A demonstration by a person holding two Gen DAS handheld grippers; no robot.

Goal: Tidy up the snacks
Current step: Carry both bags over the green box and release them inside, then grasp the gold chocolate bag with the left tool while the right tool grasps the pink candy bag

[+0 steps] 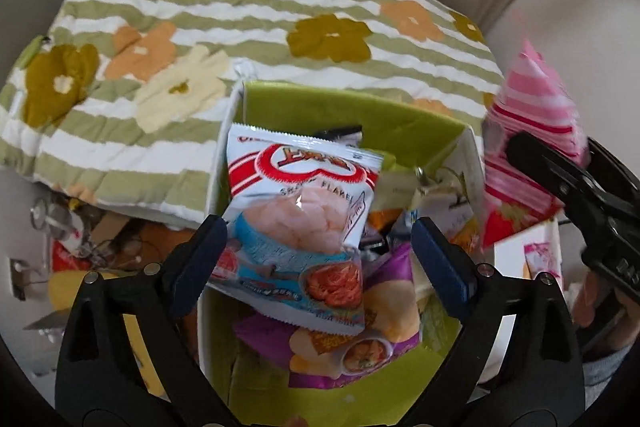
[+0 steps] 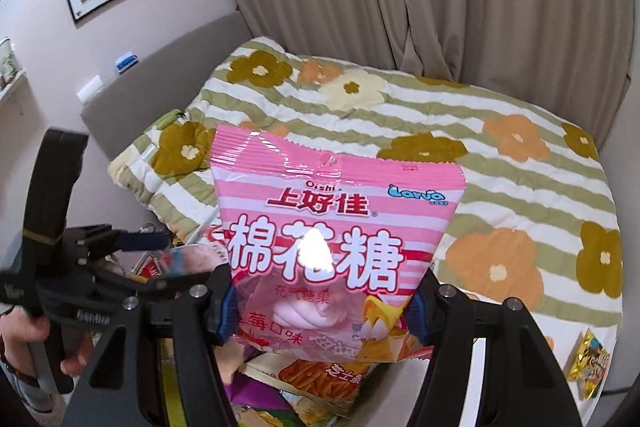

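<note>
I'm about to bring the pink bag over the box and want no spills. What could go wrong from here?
1. The white-and-red shrimp flake bag sits tilted against the green box's left wall between the open left gripper, so it may tip out.
2. The box looks heaped with packets; the pink striped marshmallow bag could slide off.
3. The right gripper pinches that puffy bag only near its bottom, so it might slip.

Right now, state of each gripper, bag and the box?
left gripper: open, jaws clear of the bag between them
shrimp flake bag: free, over the box, on top of other snacks
right gripper: shut on pink marshmallow bag
pink marshmallow bag: held upright, above the box
green box: open-topped, partly filled with snack bags
gold snack packet: lying on the quilt, apart from the box
</note>
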